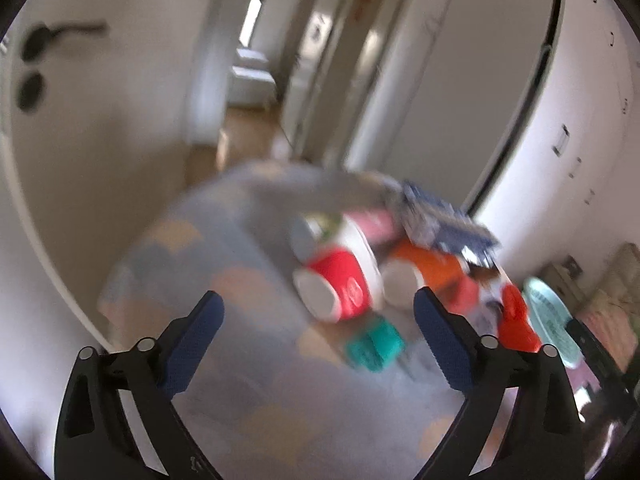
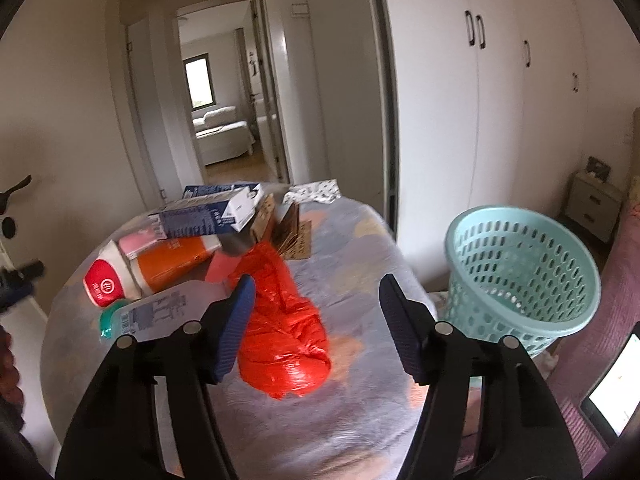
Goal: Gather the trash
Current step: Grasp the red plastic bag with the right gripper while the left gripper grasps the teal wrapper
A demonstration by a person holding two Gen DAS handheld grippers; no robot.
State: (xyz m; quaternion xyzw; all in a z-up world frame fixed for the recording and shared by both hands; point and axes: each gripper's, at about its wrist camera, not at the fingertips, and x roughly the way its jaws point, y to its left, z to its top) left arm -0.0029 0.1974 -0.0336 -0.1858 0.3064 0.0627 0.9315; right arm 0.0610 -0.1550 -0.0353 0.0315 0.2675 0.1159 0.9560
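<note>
In the left wrist view, which is blurred, your left gripper (image 1: 318, 314) has its jaws spread wide and holds nothing. It hangs above the table (image 1: 224, 360), covered by a cloth with pale colour patches. The near and left part of the cloth is bare and gives free room. The trash lies together on the right side: one red and white cup (image 1: 340, 284), one orange carton (image 1: 430, 264), one blue carton (image 1: 440, 220) and something teal (image 1: 374, 344), maybe a bottle cap. A white door (image 1: 92, 120) stands close at the left.

In the right wrist view, your right gripper (image 2: 318, 312) is also released and empty, above one crumpled red plastic bag (image 2: 288, 340) in the middle of the table. One clear bottle (image 2: 152, 312) lies just beside its left jaw. One light green basket (image 2: 520, 276) stands off the right table edge, before white wardrobes (image 2: 500, 100). An open doorway lies behind.
</note>
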